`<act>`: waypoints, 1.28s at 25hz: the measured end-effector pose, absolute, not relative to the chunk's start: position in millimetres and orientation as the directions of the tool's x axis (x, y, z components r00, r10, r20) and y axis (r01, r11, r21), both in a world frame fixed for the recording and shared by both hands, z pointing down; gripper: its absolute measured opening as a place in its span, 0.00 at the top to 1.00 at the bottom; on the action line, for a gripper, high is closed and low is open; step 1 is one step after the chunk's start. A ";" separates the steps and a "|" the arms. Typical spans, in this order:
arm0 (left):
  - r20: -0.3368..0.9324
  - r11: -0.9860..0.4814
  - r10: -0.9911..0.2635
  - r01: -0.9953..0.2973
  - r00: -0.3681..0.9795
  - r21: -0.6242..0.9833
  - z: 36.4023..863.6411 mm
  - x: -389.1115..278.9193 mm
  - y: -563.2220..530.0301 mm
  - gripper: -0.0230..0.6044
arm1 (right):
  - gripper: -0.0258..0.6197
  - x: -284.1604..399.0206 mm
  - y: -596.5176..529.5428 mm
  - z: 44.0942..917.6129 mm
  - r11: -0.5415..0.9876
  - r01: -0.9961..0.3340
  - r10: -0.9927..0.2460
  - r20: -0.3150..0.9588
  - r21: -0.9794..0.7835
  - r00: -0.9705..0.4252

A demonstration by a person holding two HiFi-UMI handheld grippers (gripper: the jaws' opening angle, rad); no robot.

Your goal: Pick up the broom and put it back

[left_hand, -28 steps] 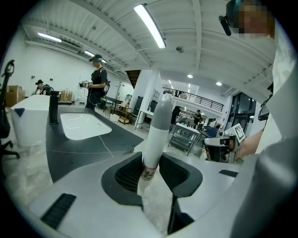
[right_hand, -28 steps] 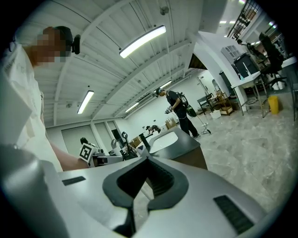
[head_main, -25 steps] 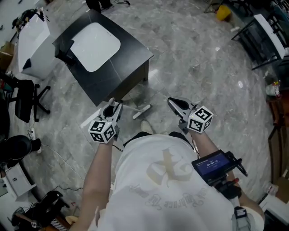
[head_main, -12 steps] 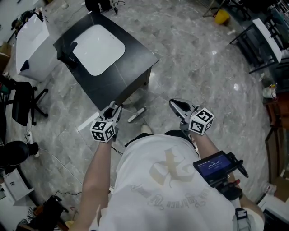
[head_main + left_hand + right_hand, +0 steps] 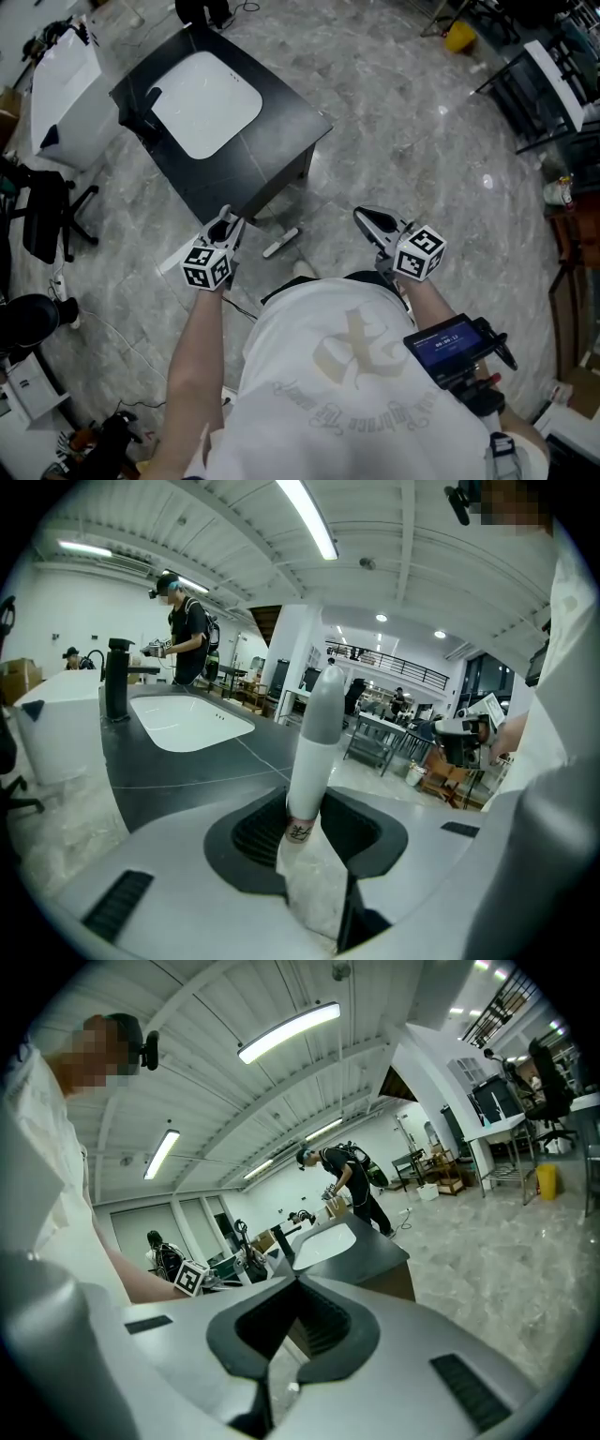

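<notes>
The broom shows best in the left gripper view, where its white handle (image 5: 314,742) with a grey cap stands upright between the jaws. My left gripper (image 5: 305,808) is shut on that handle just above a small printed label. In the head view the left gripper (image 5: 223,225) hangs at the near corner of the black sink counter (image 5: 281,141), and the handle is hard to make out there. My right gripper (image 5: 364,217) is held out ahead of the person's body. Its jaws (image 5: 295,1283) are shut with nothing between them.
The counter holds a white basin (image 5: 202,103) and a black faucet (image 5: 141,114). A short white stick (image 5: 281,242) lies on the grey marble floor by the counter. An office chair (image 5: 47,211) and a white bin (image 5: 61,84) stand left, metal racks (image 5: 553,75) right. People (image 5: 187,630) stand behind the counter.
My left gripper has shifted a little left and lower with the broom handle still in it. The right gripper has kept still.
</notes>
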State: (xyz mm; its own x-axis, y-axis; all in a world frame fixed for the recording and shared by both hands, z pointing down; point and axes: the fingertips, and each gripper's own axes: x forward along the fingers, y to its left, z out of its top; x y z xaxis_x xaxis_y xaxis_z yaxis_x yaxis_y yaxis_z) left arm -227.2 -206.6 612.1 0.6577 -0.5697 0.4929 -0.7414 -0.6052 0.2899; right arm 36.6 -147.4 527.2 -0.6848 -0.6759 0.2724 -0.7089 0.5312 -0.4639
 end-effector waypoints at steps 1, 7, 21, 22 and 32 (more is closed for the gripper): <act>0.494 -0.603 -0.573 -0.744 0.654 0.287 613.2 -227.1 -207.8 0.78 | 0.93 38.5 -146.4 527.9 0.530 -0.710 -0.677 0.272 -0.463 -0.684; 0.524 -0.612 -0.566 -0.750 0.636 0.249 618.8 -231.2 -218.1 0.78 | 0.93 42.9 -148.2 527.0 0.522 -0.717 -0.686 0.271 -0.463 -0.675; 0.586 -0.604 -0.571 -0.778 0.575 0.175 634.6 -248.7 -238.0 0.77 | 0.93 59.0 -140.8 533.2 0.498 -0.731 -0.707 0.269 -0.466 -0.654; 0.586 -0.606 -0.570 -0.776 0.576 0.173 634.8 -248.7 -238.4 0.77 | 0.93 59.1 -140.8 532.8 0.500 -0.731 -0.707 0.269 -0.464 -0.654; 0.597 -0.582 -0.589 -0.799 0.544 0.154 635.4 -255.2 -241.8 0.68 | 0.93 56.4 -140.1 532.7 0.515 -0.725 -0.698 0.267 -0.458 -0.665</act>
State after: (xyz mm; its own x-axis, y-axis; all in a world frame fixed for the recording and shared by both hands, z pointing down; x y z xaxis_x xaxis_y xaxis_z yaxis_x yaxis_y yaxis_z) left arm -255.2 -241.8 635.4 0.5445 -0.5890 0.5972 -0.7986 -0.5818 0.1543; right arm 56.4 -140.1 532.7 -0.6647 -0.6977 0.2671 -0.7247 0.5153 -0.4575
